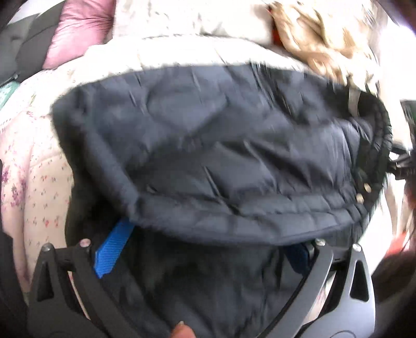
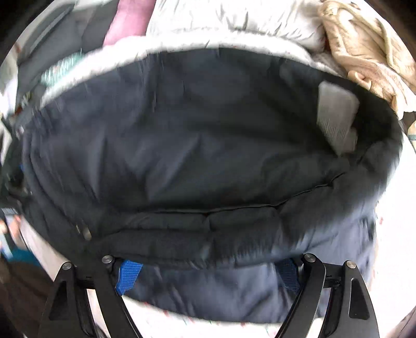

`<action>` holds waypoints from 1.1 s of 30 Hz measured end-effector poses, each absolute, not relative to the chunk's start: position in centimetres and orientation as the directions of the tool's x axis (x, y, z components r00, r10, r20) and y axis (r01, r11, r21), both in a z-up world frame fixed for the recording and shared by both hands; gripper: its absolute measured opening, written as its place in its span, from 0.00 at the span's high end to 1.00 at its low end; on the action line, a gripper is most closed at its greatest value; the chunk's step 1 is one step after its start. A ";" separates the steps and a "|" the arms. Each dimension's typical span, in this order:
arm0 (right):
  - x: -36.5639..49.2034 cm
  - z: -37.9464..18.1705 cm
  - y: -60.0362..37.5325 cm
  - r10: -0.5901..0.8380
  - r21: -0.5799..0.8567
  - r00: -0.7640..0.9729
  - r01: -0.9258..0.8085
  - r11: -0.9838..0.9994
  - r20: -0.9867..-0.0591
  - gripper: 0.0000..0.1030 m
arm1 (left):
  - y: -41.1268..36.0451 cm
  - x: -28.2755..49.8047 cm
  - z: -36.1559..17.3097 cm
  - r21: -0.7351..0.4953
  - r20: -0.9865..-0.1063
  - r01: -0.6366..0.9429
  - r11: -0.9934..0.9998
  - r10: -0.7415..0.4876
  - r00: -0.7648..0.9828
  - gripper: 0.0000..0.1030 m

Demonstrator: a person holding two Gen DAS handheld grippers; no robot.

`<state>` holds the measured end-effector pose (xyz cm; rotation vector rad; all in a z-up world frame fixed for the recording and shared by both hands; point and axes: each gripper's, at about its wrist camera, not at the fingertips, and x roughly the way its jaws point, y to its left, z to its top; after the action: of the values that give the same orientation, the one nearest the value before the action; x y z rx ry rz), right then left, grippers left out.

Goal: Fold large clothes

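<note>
Navy quilted jacket [image 1: 208, 145] fills most of both wrist views, bunched up and blurred. It lies on the bed, over a floral sheet [image 1: 39, 182] showing at the left edge in the left view; the same jacket [image 2: 197, 145] covers nearly the whole right view, white label [image 2: 335, 117] showing inside it toward the far right.

Behind it at the bed's far edge: white fluffy blanket [image 1: 187, 18], also visible from the right side [image 2: 234, 23]. Pink cushion [image 1: 78, 28] at far left corner. Tan crumpled fabric [image 1: 317, 33] at far right corner, seen again in the right view [image 2: 369, 49].

My left gripper [image 1: 205, 254]: fingers spread wide, blue pad [image 1: 113, 253] on one side clear of the cloth edge, the other pad mostly buried under the jacket hem. Jacket fabric sits between the fingers, but the gap is far wider than the fold, so no clamp visible.

My right gripper [image 2: 208, 275]: same story, fingers wide apart, blue pad [image 2: 128, 275] exposed at left, the opposite pad dim against the fabric. Jacket hem drapes across and between them, touching, not pinched.

Two small metal snaps [image 1: 364, 192] on the jacket's right side in the left view. A fingertip [image 1: 182, 331] shows at the bottom edge there.
</note>
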<state>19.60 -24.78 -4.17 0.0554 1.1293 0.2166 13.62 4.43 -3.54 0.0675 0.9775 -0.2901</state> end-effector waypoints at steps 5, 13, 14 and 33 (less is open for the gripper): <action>22.8 -2.1 -26.7 0.233 0.269 0.595 -0.028 0.963 -0.769 0.15 | 6.9 16.9 -2.7 -0.187 -0.754 0.081 0.979 -0.196 0.627 0.00; 23.4 -2.0 -32.5 0.134 0.356 0.700 0.181 0.917 -0.702 0.15 | 13.1 17.3 -2.3 -0.262 -0.739 -0.237 0.936 -0.036 0.673 0.01; 22.9 -2.1 -33.2 0.118 0.343 0.697 0.193 0.919 -0.708 0.15 | 13.3 16.9 -2.4 -0.245 -0.749 -0.240 0.940 -0.026 0.663 0.00; 21.2 -3.9 -39.9 0.021 0.306 0.704 0.282 0.909 -0.710 0.87 | 16.0 16.3 -3.4 -0.517 -0.641 -0.177 0.837 -0.242 0.728 0.92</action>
<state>21.24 -39.89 -3.89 0.4140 0.7816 -0.1499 16.32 16.00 -3.43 -0.5922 0.7659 -0.0385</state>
